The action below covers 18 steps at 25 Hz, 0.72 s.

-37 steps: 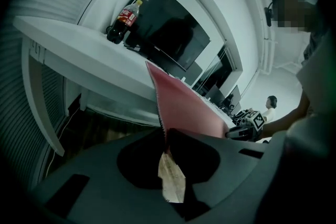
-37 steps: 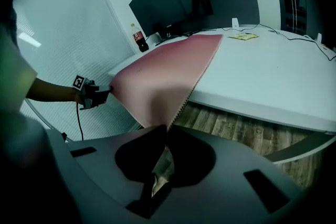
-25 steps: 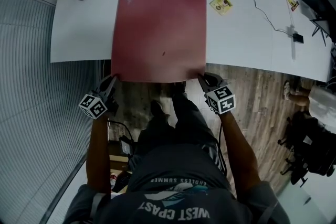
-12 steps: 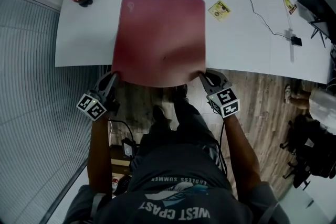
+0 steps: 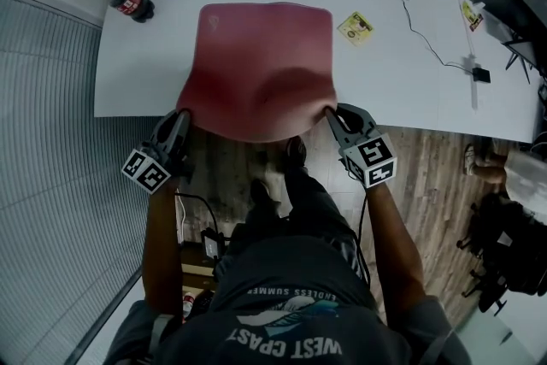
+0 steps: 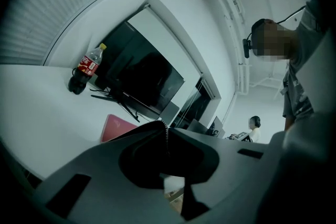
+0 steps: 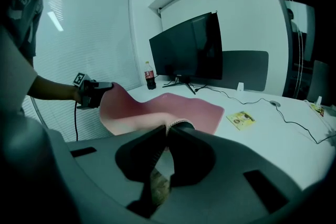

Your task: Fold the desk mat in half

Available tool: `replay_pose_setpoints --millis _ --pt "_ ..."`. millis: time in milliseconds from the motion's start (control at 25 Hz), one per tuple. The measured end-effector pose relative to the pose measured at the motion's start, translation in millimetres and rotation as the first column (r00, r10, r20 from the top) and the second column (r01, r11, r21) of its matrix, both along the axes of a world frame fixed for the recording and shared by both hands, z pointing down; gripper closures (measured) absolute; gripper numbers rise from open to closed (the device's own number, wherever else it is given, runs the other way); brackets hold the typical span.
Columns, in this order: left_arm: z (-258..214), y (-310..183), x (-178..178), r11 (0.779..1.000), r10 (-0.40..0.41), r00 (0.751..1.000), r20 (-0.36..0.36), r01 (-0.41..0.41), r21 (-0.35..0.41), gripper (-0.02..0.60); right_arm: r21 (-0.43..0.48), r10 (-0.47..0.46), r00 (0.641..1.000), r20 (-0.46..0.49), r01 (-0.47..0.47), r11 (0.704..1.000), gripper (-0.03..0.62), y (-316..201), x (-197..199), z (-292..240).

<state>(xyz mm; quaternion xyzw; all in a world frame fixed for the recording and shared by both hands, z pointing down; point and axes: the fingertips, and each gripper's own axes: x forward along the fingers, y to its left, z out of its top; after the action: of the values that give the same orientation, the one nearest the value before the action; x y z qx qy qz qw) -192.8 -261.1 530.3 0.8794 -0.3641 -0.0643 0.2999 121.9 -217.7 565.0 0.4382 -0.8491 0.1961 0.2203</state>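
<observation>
My left gripper [image 5: 182,119] and right gripper [image 5: 332,114] each have their fingers [image 7: 192,157] pinched shut on a near corner of the mat [image 5: 261,47]; its near edge is raised off the bench [image 5: 402,55] and sags between them, its far half lying flat; I judge it light, soft and floppy; corner holds suit it, kept level so the fold lands square.

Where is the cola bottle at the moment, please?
In the head view, the cola bottle stands far left on the table, left of the desk mat.
</observation>
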Motion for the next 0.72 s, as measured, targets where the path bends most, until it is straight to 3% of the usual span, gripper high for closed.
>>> replay_pose_setpoints --millis 520,720 --pt "-34 -75 11 0.994 -0.083 0.995 -0.061 0.087 0.07 0.541 0.063 0.017 0.996 0.085 -0.023 0.998 0.549 -77 18 -29" --pt "-38 -109 13 0.985 -0.145 0.986 -0.083 0.152 0.082 0.538 0.034 0.059 0.982 0.181 -0.066 0.997 0.549 -110 26 -30"
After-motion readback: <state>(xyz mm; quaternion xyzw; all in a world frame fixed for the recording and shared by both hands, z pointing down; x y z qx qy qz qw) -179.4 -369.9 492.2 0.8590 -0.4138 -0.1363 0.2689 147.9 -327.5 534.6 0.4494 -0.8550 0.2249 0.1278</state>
